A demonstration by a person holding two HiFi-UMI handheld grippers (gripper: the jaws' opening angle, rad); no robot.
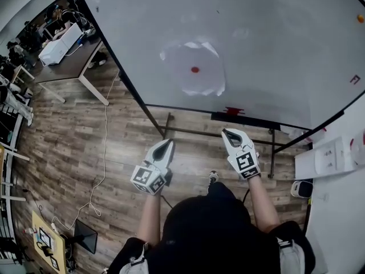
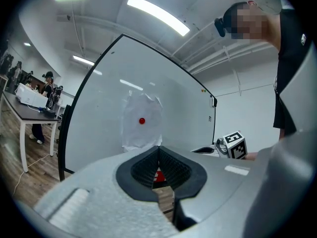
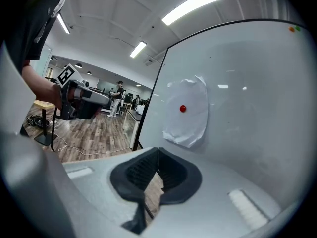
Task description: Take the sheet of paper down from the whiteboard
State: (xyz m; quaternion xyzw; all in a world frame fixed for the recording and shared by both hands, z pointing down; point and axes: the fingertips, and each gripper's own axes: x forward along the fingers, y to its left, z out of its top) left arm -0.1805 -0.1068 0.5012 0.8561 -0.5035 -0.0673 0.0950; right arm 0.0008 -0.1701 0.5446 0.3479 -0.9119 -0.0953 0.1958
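Filling most of the head view, the whiteboard (image 1: 274, 44) stands on a black frame over a wood-plank floor (image 1: 68, 136), with a dark-topped desk (image 1: 65, 66) on white legs off to its left side and a thin white cable (image 1: 104, 164) trailing across the planks. A person in dark clothing stands facing the board, both forearms stretched forward. The sheet of paper (image 1: 194, 67) hangs flat against the board, roughly at its middle and a little toward the left, its edges crumpled and its corners curling away from the surface. Below the sheet, a black ledge (image 1: 251, 119) runs along the board's lower edge with a small red item (image 1: 234, 111) lying on it. The left gripper (image 1: 169, 142) is held level in front of the board, well apart from the paper, and its jaws are clenched together with nothing between the ribbed pads. The right gripper (image 1: 224, 132) sits beside it, just as far short of the board and tilted slightly downward, its jaws likewise pressed together and empty. Each gripper carries a cube with square markers at the wrist end. A round red magnet (image 1: 195, 69) sits at the centre of the sheet, pinning it to the board, and neither gripper touches it.
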